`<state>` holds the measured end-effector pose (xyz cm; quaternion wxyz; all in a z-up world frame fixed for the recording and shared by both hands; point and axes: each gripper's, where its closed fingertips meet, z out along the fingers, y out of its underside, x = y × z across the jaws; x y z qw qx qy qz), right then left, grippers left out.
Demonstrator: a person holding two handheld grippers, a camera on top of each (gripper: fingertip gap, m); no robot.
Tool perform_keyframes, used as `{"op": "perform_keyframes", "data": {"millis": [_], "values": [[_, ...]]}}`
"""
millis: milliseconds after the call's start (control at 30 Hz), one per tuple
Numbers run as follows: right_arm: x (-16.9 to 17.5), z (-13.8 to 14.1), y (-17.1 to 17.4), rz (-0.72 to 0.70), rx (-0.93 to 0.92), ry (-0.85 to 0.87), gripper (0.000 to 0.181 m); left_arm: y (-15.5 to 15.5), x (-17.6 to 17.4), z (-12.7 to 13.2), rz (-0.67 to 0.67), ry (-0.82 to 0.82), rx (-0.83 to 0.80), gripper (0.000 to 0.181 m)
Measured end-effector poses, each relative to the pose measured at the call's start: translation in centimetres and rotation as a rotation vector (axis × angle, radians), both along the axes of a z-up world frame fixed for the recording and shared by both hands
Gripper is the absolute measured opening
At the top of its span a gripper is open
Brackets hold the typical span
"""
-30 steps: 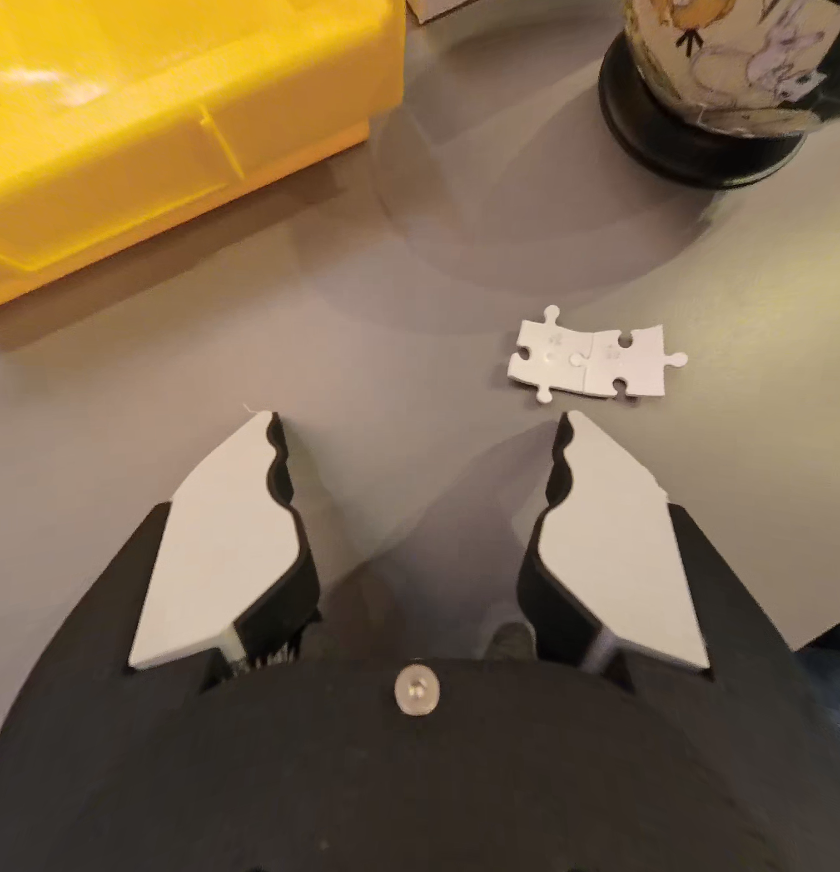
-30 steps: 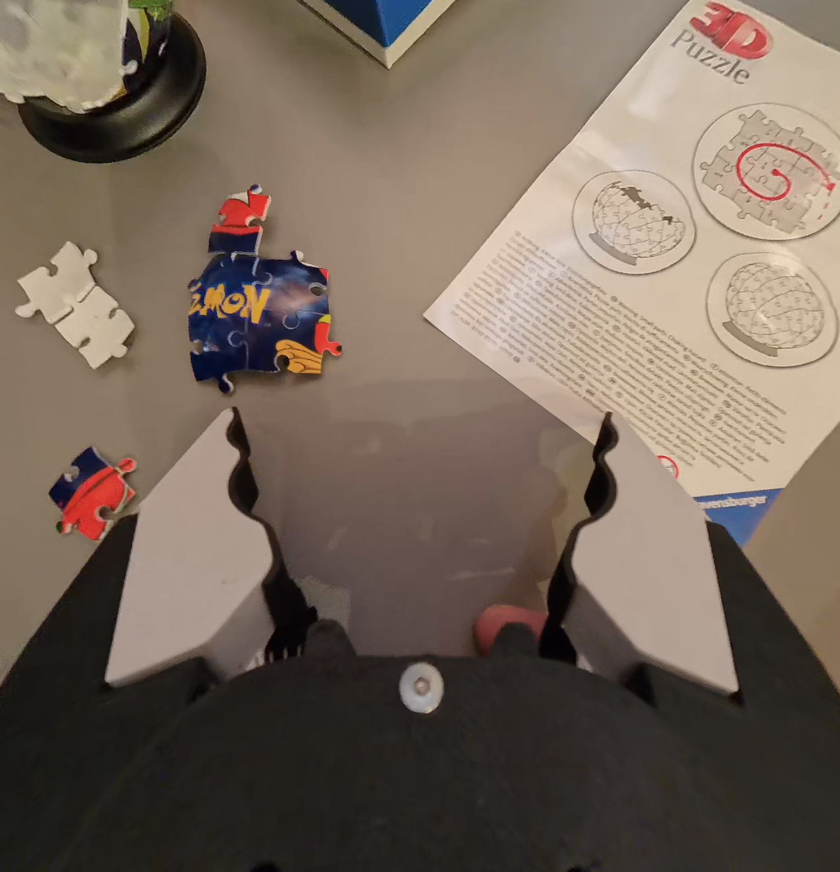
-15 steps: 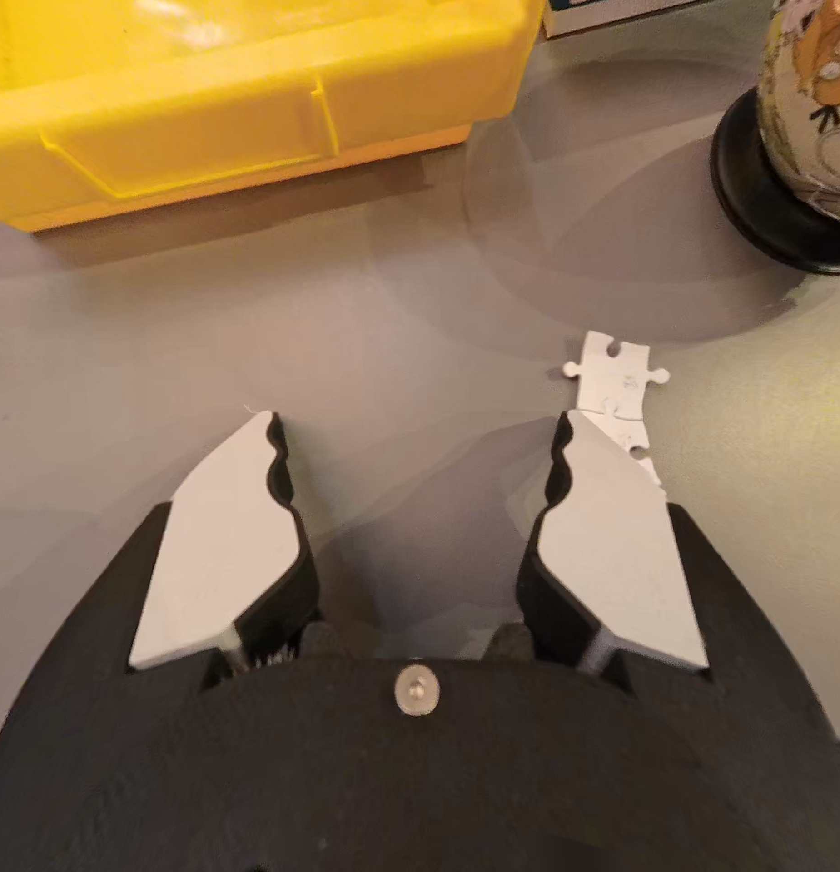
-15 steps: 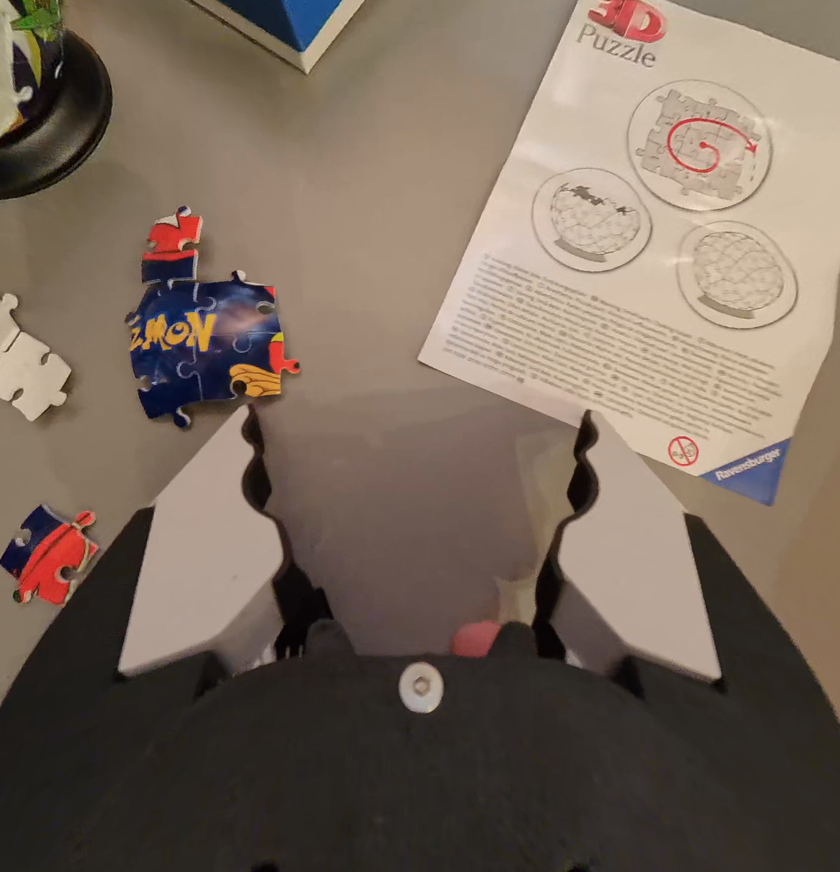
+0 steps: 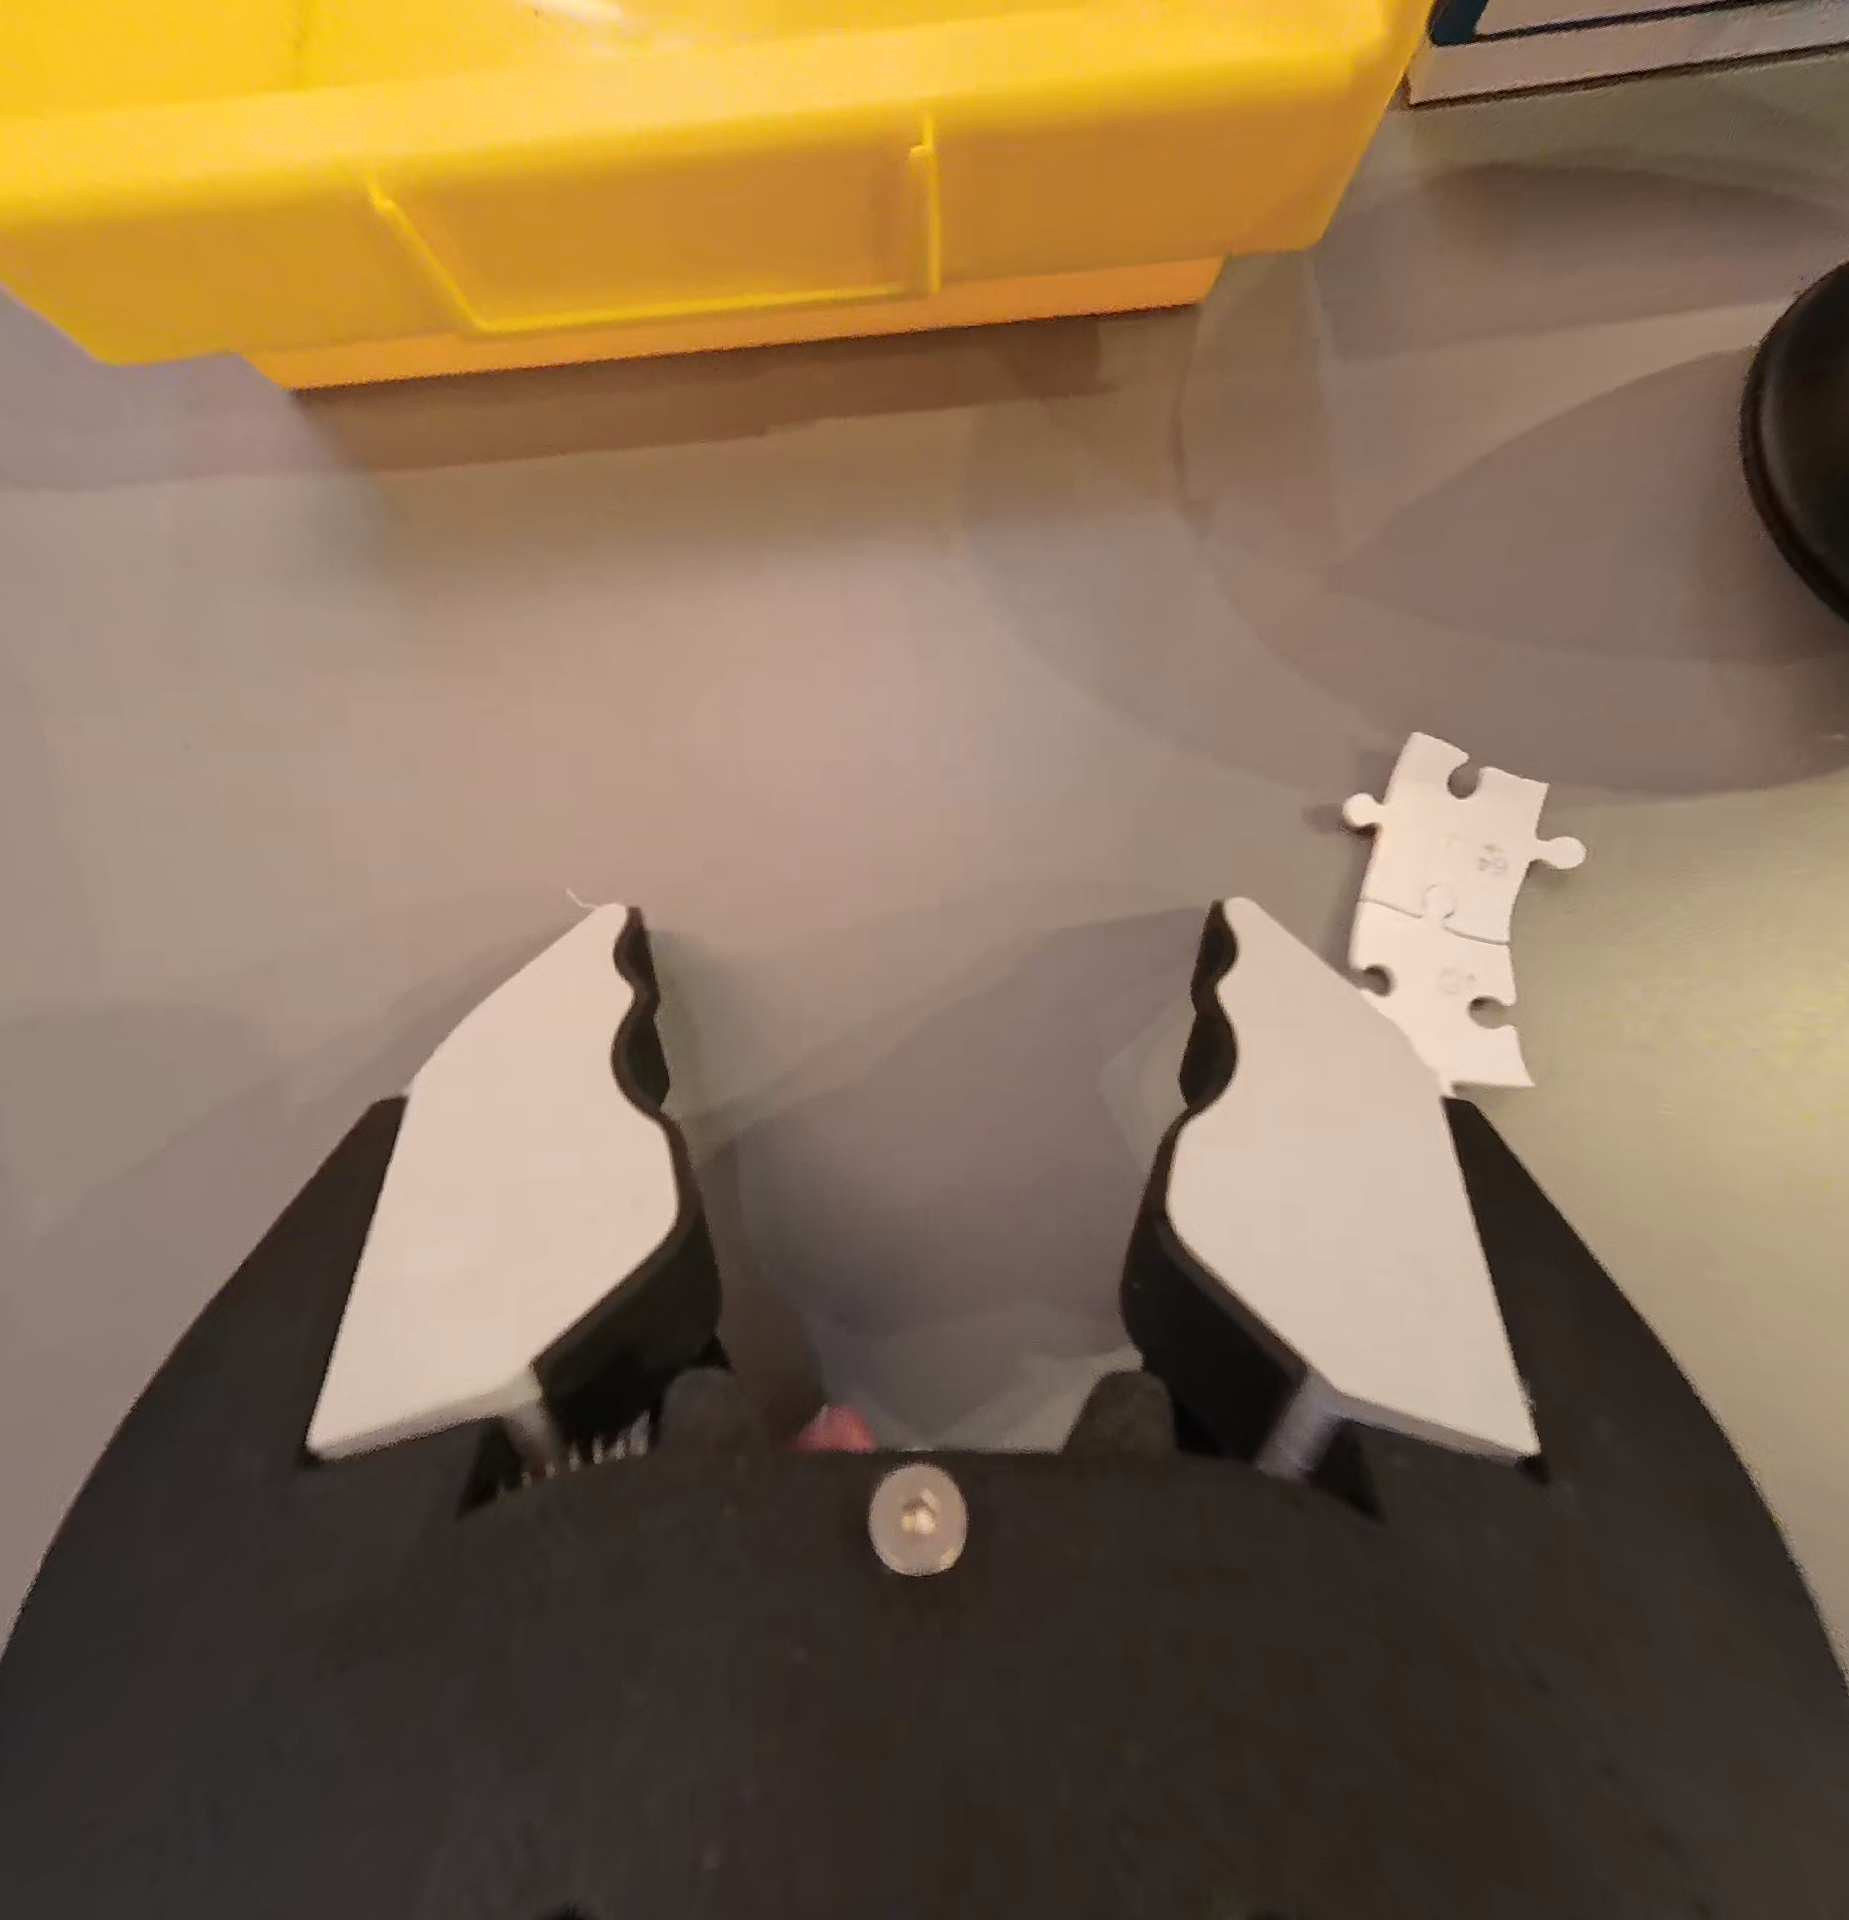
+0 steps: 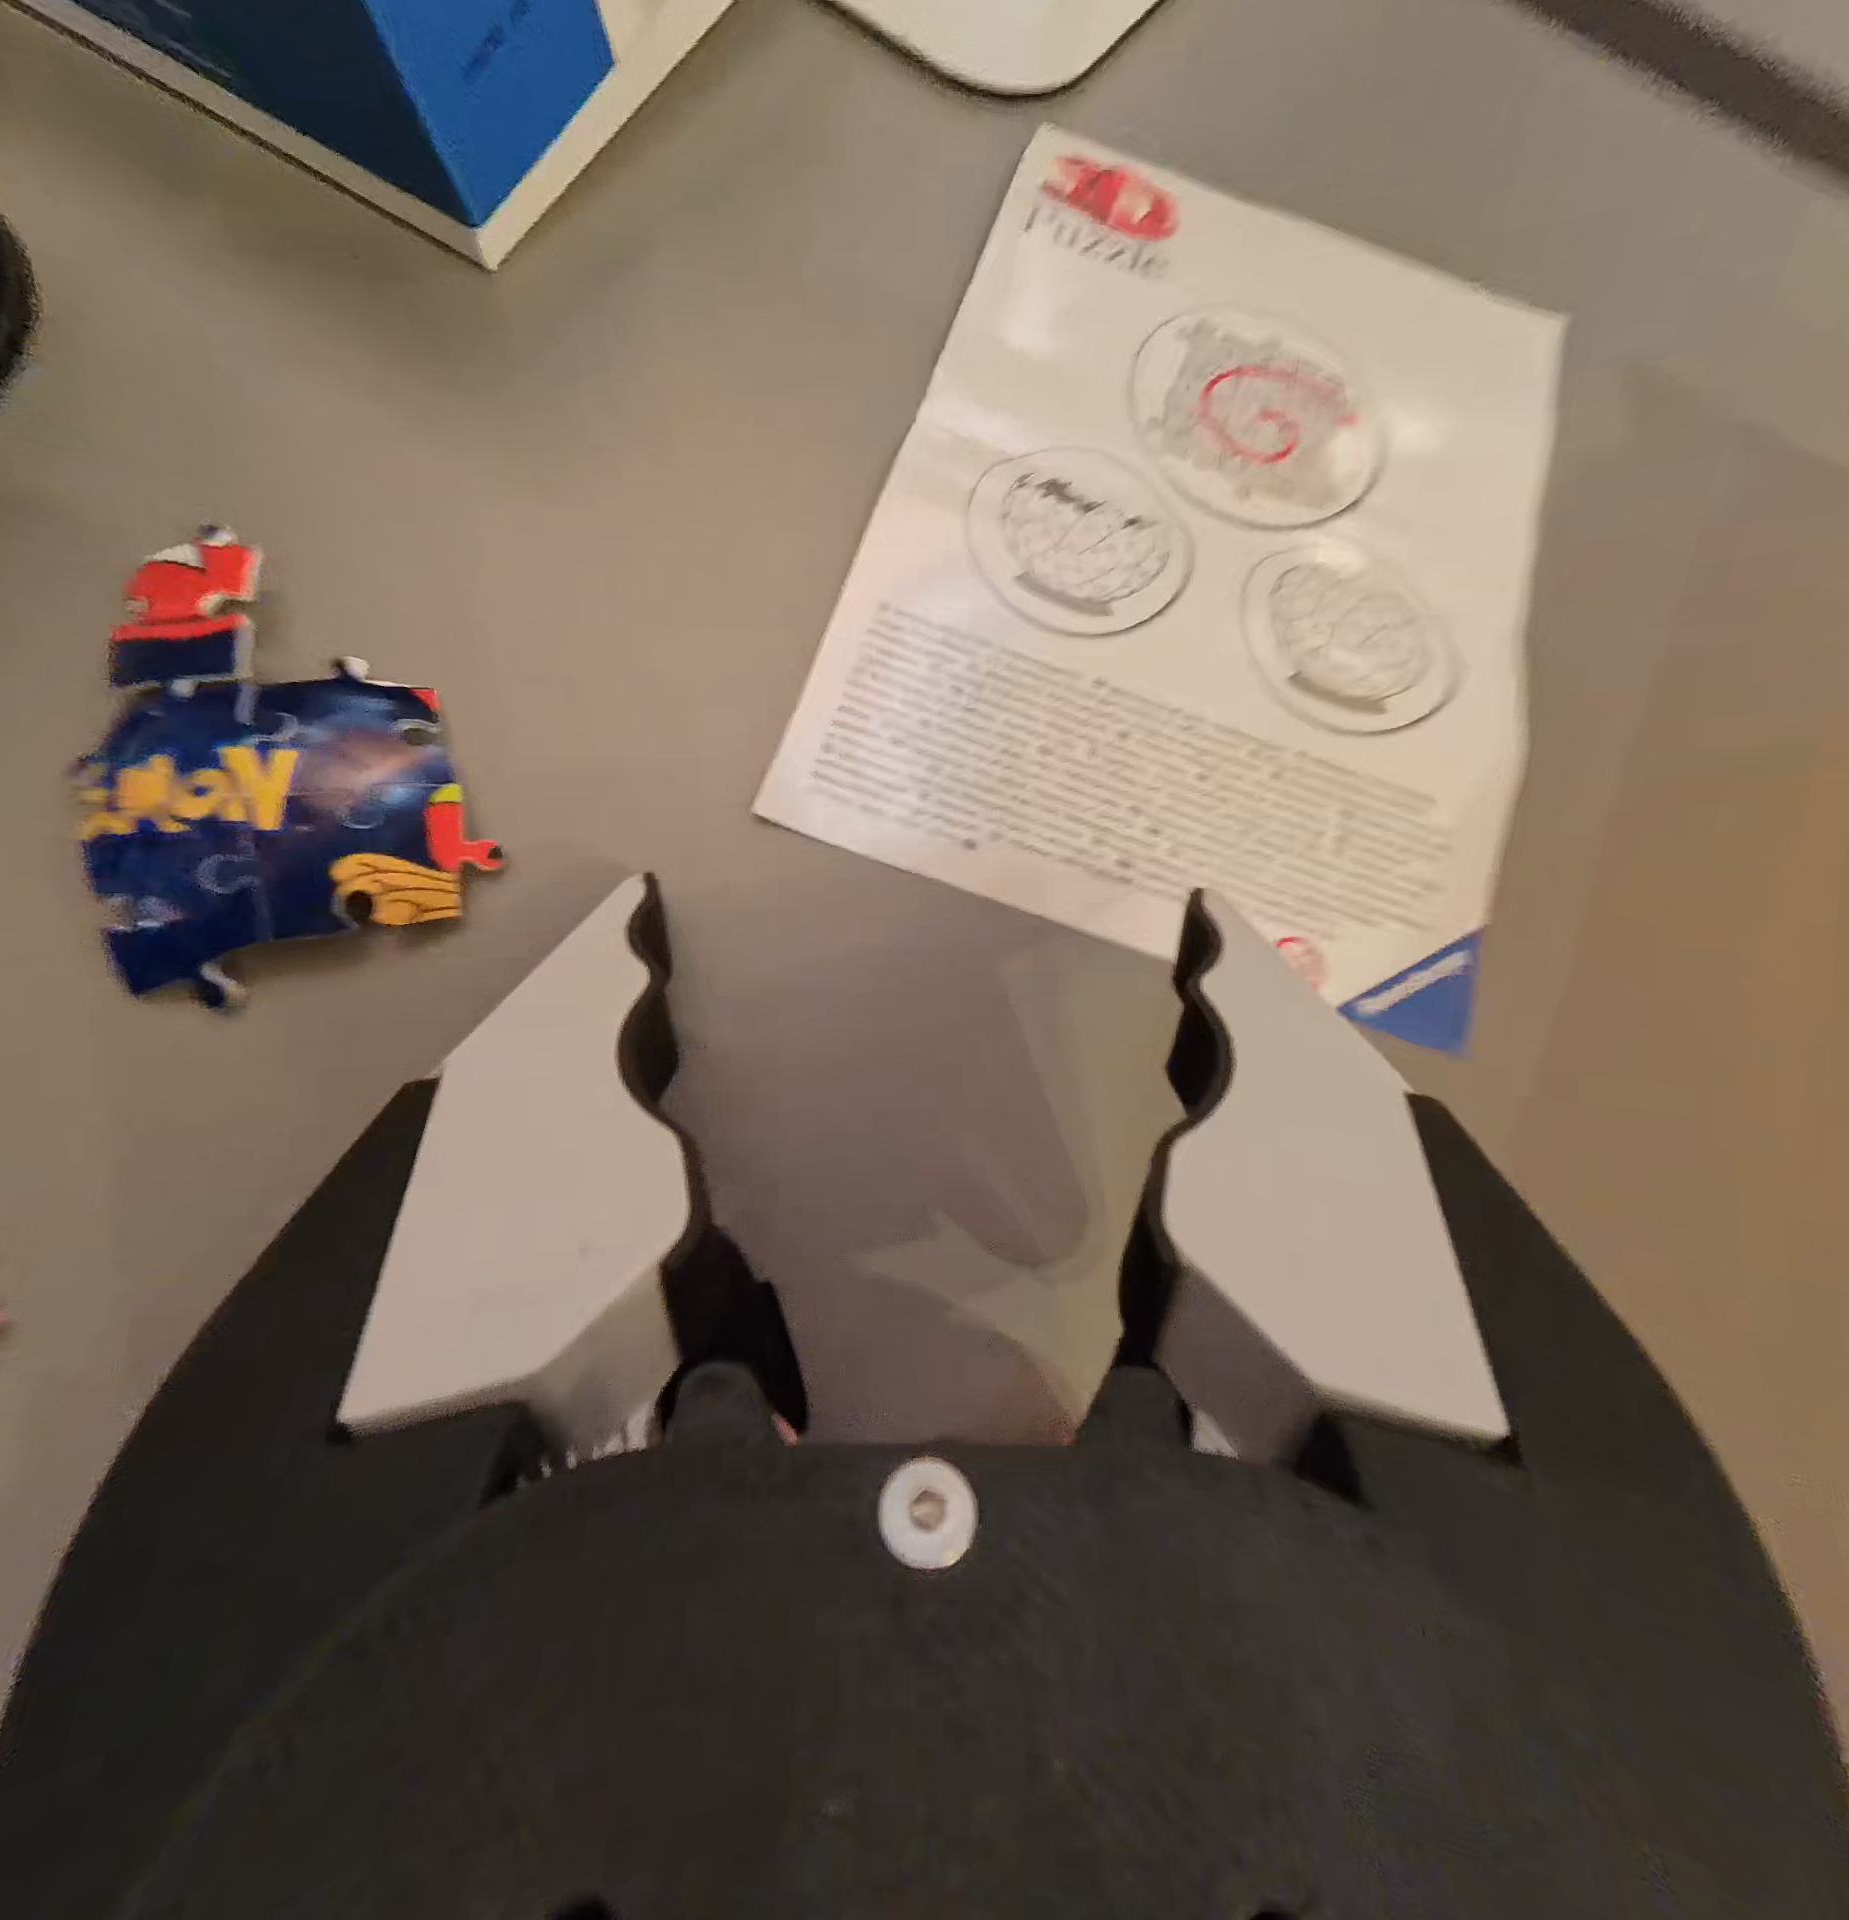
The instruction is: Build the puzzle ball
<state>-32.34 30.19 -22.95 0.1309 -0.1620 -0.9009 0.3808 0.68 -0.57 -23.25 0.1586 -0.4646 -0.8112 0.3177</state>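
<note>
Left wrist view: left gripper (image 5: 925, 914) spread, empty; white joined pieces (image 5: 1445, 920) just right of its fingertip; yellow bin (image 5: 691, 177) beyond, contents unseen. Right gripper (image 6: 920, 899) spread, empty; blue puzzle section (image 6: 265, 821) left, instruction sheet (image 6: 1190, 603) ahead, blue box (image 6: 411, 94) farthest.

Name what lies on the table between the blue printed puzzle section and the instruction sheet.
Nothing: in the right wrist view, bare grey table separates the blue printed puzzle section from the instruction sheet.
</note>
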Motion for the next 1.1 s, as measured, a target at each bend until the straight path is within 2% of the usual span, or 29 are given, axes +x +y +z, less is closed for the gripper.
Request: {"op": "perform_keyframes", "data": {"millis": [33, 67, 100, 133, 200, 333, 400, 467, 533, 633, 800, 1100], "values": [[0.3, -0.2, -0.1, 0.003, -0.017, -0.049, 0.09, -0.1, 0.0, 0.0, 0.006, -0.003, -0.009, 0.099], [0.0, -0.3, 0.1, 0.005, -0.011, -0.063, 0.11, 0.0, -0.1, 0.0, 0.001, -0.001, -0.007, 0.099], [-0.8, -0.6, 0.4, -0.009, 0.011, -0.038, 0.146, 0.0, -0.2, -0.1, 0.006, 0.0, 0.015, 0.099], [-0.3, -0.9, 0.3, 0.041, 0.03, -0.07, 0.157, -0.4, -0.2, -0.1, 0.032, -0.003, 0.028, 0.098], [0.0, -1.6, -0.2, 0.125, 0.057, -0.14, 0.16, -1.2, -0.6, -0.1, 0.052, 0.01, 0.022, 0.09], [-1.7, -1.3, -0.7, 0.061, 0.025, -0.127, 0.159, -2.9, -1.2, 0.0, 0.094, 0.001, 0.007, 0.087], [-1.6, -1.2, -0.8, 0.071, 0.019, -0.123, 0.159, -2.5, -1.9, 0.1, 0.018, 0.016, 0.013, 0.074], [-1.7, -1.2, -0.9, 0.078, 0.021, -0.125, 0.159, -2.8, -1.7, 0.0, 0.045, 0.01, 0.012, 0.083], [-1.9, -1.1, -0.8, 0.075, 0.023, -0.123, 0.159, -3.6, -0.7, -0.2, 0.144, -0.006, 0.009, 0.105], [-1.9, -1.1, -0.8, 0.074, 0.022, -0.123, 0.159, -3.5, 0.1, -0.4, 0.158, -0.003, 0.042, 0.111], [-2.0, -1.1, -0.7, 0.074, 0.022, -0.123, 0.159, -3.9, 1.2, -0.8, 0.181, -0.023, 0.06, 0.133], [-2.1, -1.1, -0.6, 0.087, 0.023, -0.123, 0.159, -4.2, 1.5, -1.0, 0.21, -0.034, 0.07, 0.142]]}}
